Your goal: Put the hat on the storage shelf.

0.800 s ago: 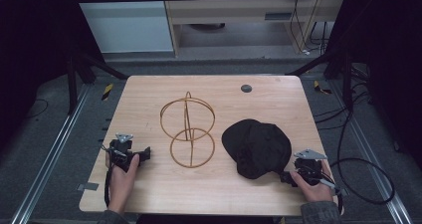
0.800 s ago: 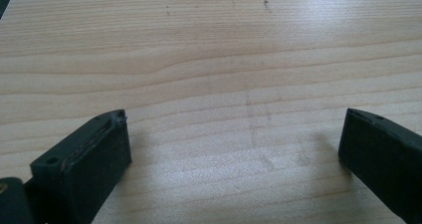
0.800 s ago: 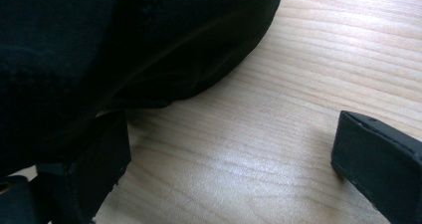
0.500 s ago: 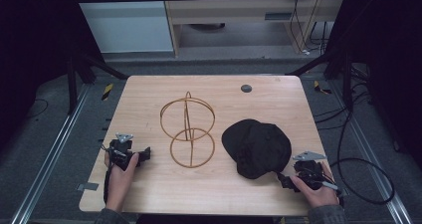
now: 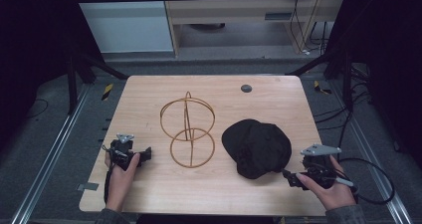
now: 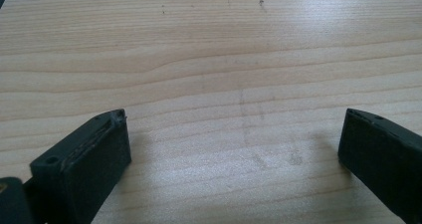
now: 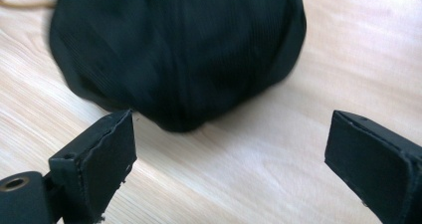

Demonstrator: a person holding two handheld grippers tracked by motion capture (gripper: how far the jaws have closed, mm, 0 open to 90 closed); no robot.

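Right gripper view: jaws wide, cap [image 7: 174, 50] ahead.

On the bench [image 5: 149, 194] lay one wire frame [image 5: 188, 129], one black cap [image 5: 256, 147], one small dark disc [image 5: 246, 88].

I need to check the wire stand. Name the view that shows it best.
The high view: the whole wire stand stands mid-table beside the black cap. The right gripper view catches a thin wire sliver at top left; the left gripper view faces bare wood.

No legible text or labels — small print perhaps too blurred.
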